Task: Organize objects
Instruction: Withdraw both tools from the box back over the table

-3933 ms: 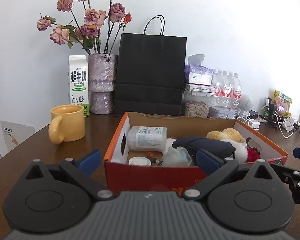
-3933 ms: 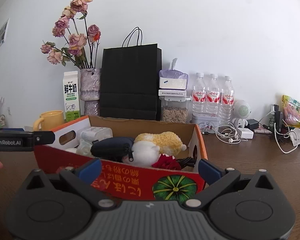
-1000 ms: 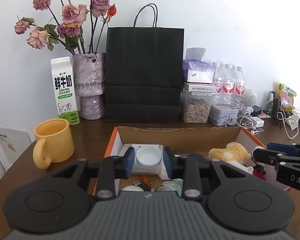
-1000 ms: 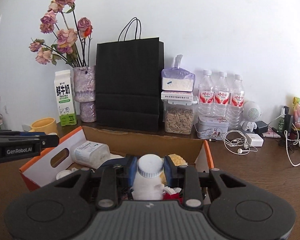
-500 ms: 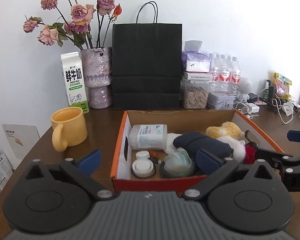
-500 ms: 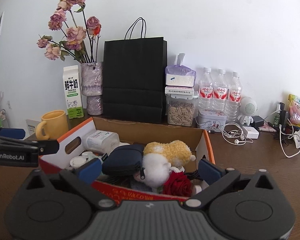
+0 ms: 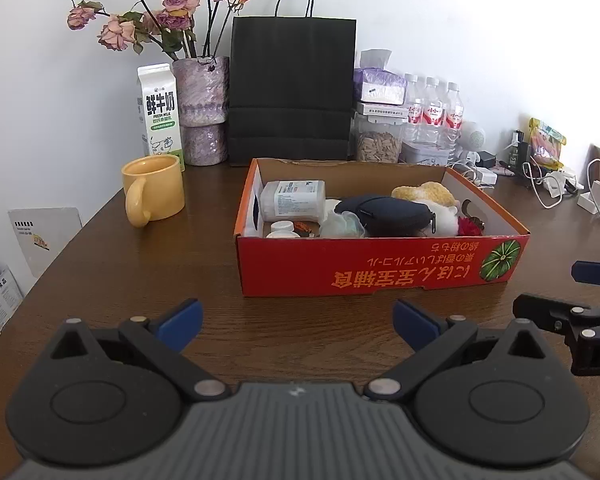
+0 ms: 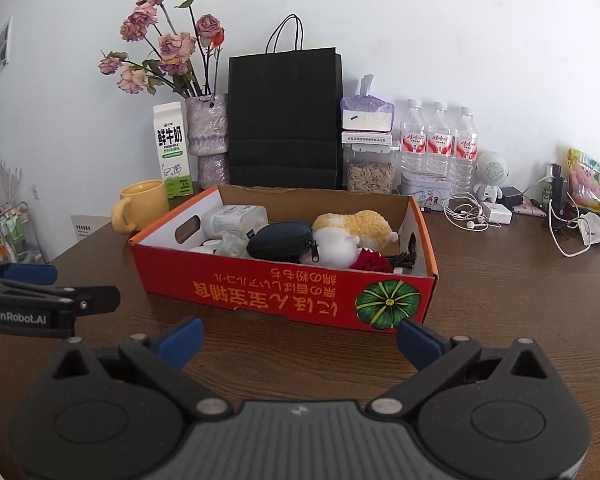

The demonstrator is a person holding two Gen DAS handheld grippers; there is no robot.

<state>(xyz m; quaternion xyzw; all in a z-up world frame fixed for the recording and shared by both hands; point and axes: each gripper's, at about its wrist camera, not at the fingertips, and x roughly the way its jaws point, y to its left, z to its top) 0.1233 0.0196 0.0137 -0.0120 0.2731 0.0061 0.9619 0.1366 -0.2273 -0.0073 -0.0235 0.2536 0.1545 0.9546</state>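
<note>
A red cardboard box stands on the brown table. It holds a white bottle lying on its side, small white jars, a dark zip pouch, a yellow and white plush toy and a red flower. My left gripper is open and empty, in front of the box. My right gripper is open and empty, also in front of the box.
A yellow mug stands left of the box. Behind it are a milk carton, a vase of dried roses, a black paper bag, a seed jar and water bottles. Cables and chargers lie at the right.
One second ago each gripper was shut on a white bottle over the box. Both opened, the bottles now lie in the box, and both grippers have drawn back to the near side.
</note>
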